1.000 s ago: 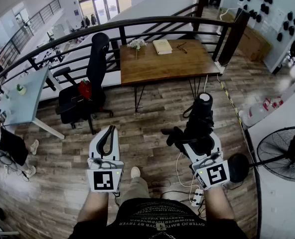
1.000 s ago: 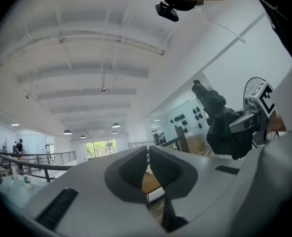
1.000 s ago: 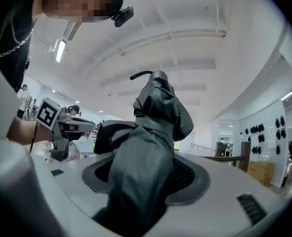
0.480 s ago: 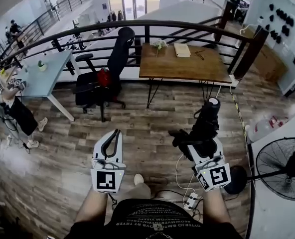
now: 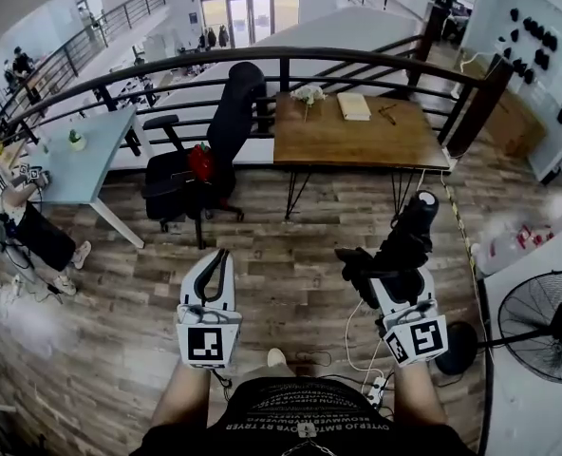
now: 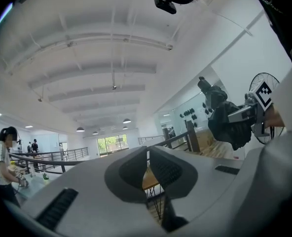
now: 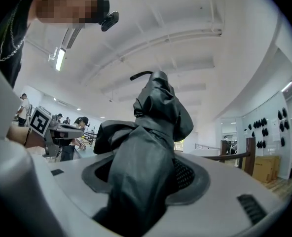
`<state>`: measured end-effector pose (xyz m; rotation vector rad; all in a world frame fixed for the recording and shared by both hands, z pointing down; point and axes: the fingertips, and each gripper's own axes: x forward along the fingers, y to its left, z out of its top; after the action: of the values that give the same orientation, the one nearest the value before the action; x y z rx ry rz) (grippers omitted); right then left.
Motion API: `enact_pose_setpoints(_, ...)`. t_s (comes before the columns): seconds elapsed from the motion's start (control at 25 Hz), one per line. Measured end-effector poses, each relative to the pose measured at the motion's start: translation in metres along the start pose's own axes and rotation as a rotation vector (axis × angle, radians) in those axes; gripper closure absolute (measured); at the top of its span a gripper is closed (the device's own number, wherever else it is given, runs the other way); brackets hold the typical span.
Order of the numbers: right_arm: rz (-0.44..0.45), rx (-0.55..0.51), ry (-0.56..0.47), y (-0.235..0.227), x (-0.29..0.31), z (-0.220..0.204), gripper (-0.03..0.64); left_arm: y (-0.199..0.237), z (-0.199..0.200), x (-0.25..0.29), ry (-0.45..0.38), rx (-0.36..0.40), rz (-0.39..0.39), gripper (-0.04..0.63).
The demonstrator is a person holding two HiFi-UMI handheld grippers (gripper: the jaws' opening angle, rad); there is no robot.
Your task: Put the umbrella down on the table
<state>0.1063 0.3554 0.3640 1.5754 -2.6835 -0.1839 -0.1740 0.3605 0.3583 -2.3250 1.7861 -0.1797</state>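
A black folded umbrella (image 5: 409,231) sticks out forward from my right gripper (image 5: 387,272), whose jaws are shut on its bunched fabric. In the right gripper view the umbrella (image 7: 156,112) fills the space between the jaws of that gripper (image 7: 146,174) and rises past them. My left gripper (image 5: 222,253) is held level beside it, shut with nothing in it; its tips meet in the left gripper view (image 6: 147,151). The wooden table (image 5: 357,141) stands ahead by the railing, well beyond both grippers.
On the table lie a small flower bunch (image 5: 308,93), a book (image 5: 354,105) and a small dark item (image 5: 387,112). A black office chair (image 5: 215,150) stands left of it, a light blue desk (image 5: 72,160) and a person (image 5: 6,198) farther left. A floor fan (image 5: 537,321) is at the right.
Both grippers have moved forward over the wood floor toward the wooden table, the umbrella still in the right one. The view has swung, bringing the person at the left into sight.
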Motion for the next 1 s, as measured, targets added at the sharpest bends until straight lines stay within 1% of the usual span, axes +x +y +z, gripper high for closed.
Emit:
enact_pose_setpoints(0.2,-0.035,-0.012,0.014,0.002,0.025,-0.004,0.342,0.023,-0.017,0.033,0.001,-0.008,-0.034,0.557)
enact_pose_setpoints(0.36,-0.046,-0.024,0.038,0.004,0.038,-0.009,0.342,0.040,-0.019,0.053,-0.035,-0.029,-0.040,0.557)
enact_pose_setpoints(0.44,-0.055,-0.021,0.052,0.001,0.047,-0.015,0.342,0.049,-0.027,0.064,-0.028,-0.039,-0.040,0.557)
enact_pose_setpoints(0.52,-0.061,-0.007,0.055,-0.004,0.054,-0.020,0.342,0.051,-0.031,0.075,-0.025,-0.032,-0.047,0.557)
enact_pose_setpoints(0.64,-0.066,-0.009,0.045,-0.016,0.065,-0.025,0.342,0.046,-0.034,0.092,-0.032,-0.010,-0.063,0.557)
enact_pose_setpoints(0.8,-0.055,0.000,0.055,-0.036,0.084,-0.037,0.342,0.047,-0.044,0.117,0.002,-0.028,-0.042,0.557)
enact_pose_setpoints(1.0,-0.052,0.002,0.033,-0.077,0.118,-0.040,0.342,0.041,-0.042,0.166,0.003,-0.008,-0.048,0.557)
